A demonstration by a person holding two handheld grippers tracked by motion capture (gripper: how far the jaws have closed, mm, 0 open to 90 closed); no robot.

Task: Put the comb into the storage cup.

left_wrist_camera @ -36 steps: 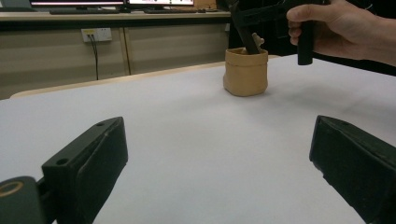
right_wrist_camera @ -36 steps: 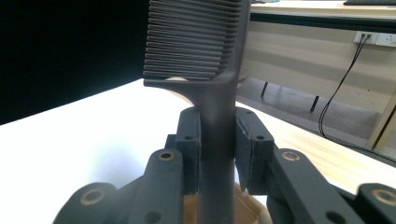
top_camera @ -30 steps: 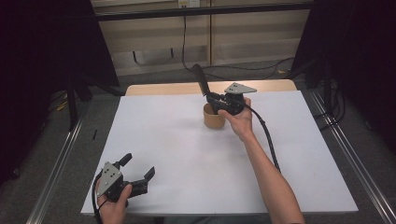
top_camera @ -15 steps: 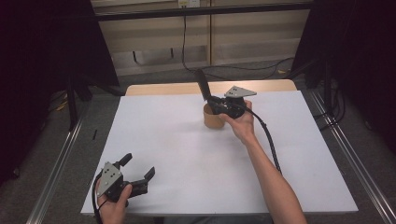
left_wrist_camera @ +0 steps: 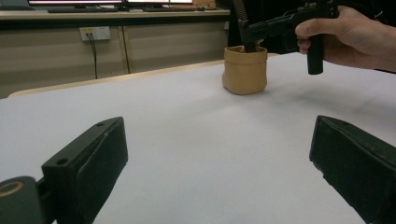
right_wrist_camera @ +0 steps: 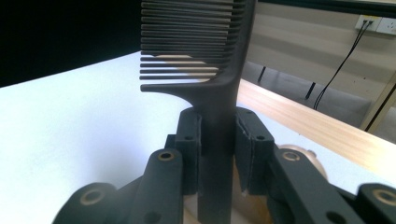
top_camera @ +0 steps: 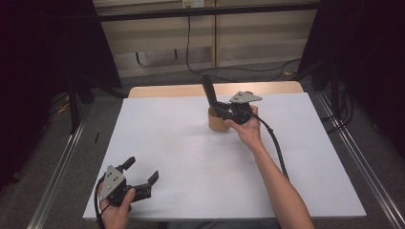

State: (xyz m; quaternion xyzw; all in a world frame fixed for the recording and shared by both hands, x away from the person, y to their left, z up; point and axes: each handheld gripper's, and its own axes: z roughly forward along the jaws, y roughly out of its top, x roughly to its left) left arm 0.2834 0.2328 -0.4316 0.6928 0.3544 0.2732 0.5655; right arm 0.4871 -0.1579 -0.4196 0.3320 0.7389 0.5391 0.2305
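Ahead, I see a white tabletop (top_camera: 191, 157) before beige wall panels, where my right gripper (top_camera: 220, 110) has its jaws clenched on a black comb (right_wrist_camera: 205, 60) standing upright in the tan cup (top_camera: 218, 121), my left gripper (top_camera: 141, 176) released.

Bare white table (top_camera: 191, 152) lies open; only the tan cup (top_camera: 217, 121) obstructs.

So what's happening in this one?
A person works at a white table with tongs in each hand. The right tongs are clamped on the handle of a black comb, held upright with its lower end in a small tan cup near the far edge. Whether the comb is going in or coming out can't be told. The left tongs rest open and empty at the near left corner.
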